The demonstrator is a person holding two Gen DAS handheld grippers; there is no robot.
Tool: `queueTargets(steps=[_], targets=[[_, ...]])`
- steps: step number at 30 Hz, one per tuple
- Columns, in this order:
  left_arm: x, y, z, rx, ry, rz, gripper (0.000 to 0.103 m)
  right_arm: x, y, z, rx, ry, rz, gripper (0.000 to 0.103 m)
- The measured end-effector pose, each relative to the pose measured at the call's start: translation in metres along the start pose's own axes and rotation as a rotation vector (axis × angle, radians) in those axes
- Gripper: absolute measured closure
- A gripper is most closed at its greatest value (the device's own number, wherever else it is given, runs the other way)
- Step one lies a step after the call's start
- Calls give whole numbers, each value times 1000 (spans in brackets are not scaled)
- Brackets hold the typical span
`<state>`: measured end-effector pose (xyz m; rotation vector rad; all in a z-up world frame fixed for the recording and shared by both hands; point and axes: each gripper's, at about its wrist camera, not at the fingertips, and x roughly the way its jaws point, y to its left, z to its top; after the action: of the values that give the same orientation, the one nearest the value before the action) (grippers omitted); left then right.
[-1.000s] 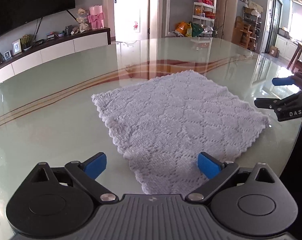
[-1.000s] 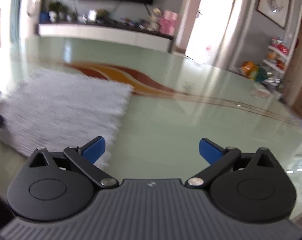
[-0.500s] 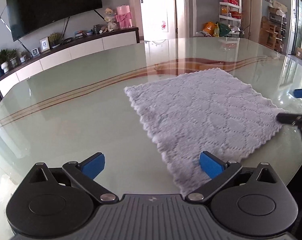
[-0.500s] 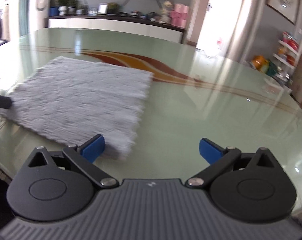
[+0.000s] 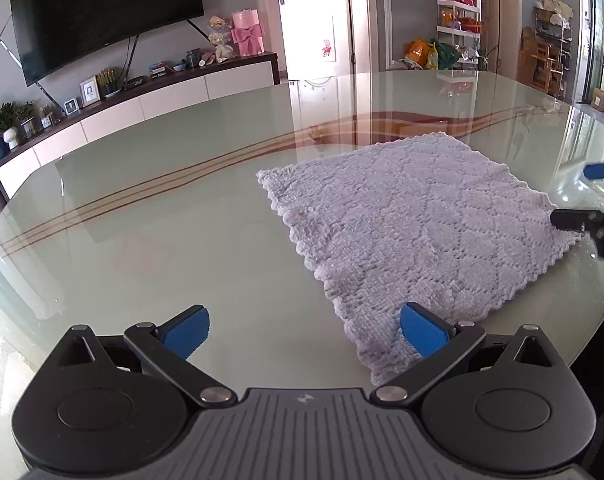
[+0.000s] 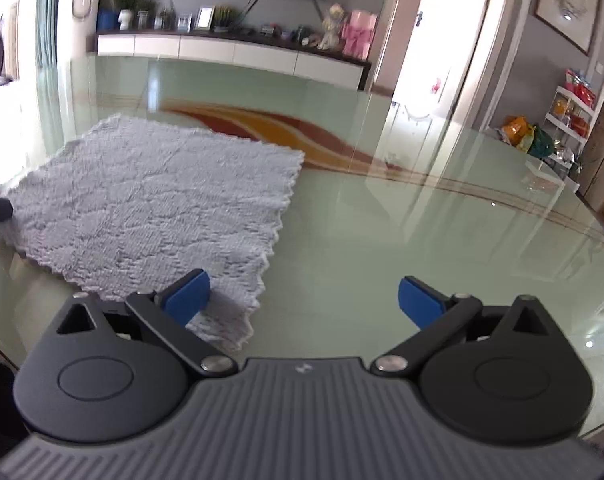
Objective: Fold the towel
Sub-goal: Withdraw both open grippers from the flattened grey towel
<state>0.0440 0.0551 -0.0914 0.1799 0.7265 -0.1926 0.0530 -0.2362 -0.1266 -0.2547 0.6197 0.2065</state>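
Bright daylight glares off the glass table (image 5: pixel 150 240); fisheye edges curve, right view slightly soft.

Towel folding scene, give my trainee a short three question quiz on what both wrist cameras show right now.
1. True or false: the towel lies flat and unfolded on the table.
2. Is the left gripper open or shut?
3. Which part of the towel sits nearest the right gripper: A) a near corner, B) the middle, C) the far edge?

Key: 1 true; 2 open; 3 A.
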Motion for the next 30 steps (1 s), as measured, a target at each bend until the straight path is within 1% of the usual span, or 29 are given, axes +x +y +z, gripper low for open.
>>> queueTargets(steps=[2, 5, 9, 13, 16, 20, 23, 26, 28, 30], targets=[[-1, 1, 1, 1, 2, -3, 0, -5, -9, -1, 13, 18, -32, 0], [-1, 1, 3, 9, 4, -5, 0, -10, -16, 3, 23, -8, -54, 0], [0, 2, 3, 7, 7, -9, 0, 2, -8, 17, 19, -41, -37, 0], [0, 4, 2, 6, 11, -5, 0, 26, 3, 23, -1, -8, -47, 0], [0, 4, 2, 10, 16, -2, 0, 27, -7, 19, 34, 13, -69, 0], [-1, 4, 3, 21, 18, -1, 0, 18, -21, 15, 41, 17, -134, 0], [-1, 4, 4, 27, 19, 0, 0, 17, -24, 26, 62, -32, -119, 0], [-1, 4, 3, 24, 20, 4, 0, 27, -13, 42, 28, -61, -87, 0], [-1, 4, 3, 21, 20, 5, 0, 40, -4, 49, 4, -53, -76, 0], [-1, 5, 3, 18, 21, 4, 0, 53, 2, 53, -20, -19, -80, 0]])
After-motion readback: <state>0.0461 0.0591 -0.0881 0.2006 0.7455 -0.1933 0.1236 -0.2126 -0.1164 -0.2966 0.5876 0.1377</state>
